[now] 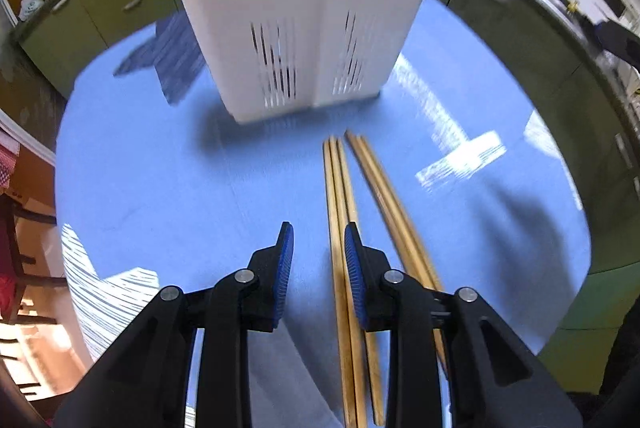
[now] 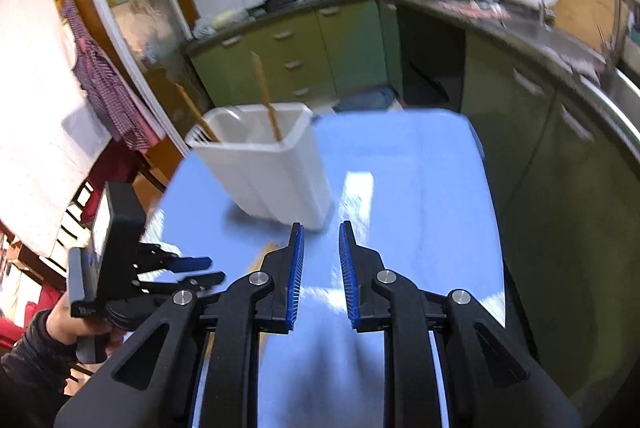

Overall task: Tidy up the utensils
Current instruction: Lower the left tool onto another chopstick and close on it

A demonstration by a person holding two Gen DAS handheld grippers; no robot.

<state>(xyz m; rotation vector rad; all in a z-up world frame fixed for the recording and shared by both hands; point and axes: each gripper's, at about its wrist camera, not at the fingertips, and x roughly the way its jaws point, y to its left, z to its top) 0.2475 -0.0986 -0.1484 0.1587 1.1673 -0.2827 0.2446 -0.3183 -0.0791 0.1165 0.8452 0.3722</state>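
Several wooden chopsticks (image 1: 344,212) lie on the blue table (image 1: 160,180), pointing toward a white slotted utensil holder (image 1: 304,20). My left gripper (image 1: 319,248) is open and empty above the table; the nearest chopsticks run under its right finger (image 1: 354,268). In the right wrist view the holder (image 2: 276,168) stands upright with two chopsticks (image 2: 268,100) in it. My right gripper (image 2: 321,248) is open and empty, above the table just in front of the holder. The left gripper (image 2: 192,270) shows at lower left, held by a hand.
Green kitchen cabinets (image 2: 304,40) and a dark counter with woks ring the table's far side. A sink and tap (image 2: 600,40) are at right. A checked cloth (image 2: 108,84) hangs at left. The table (image 2: 420,188) has bright glare patches.
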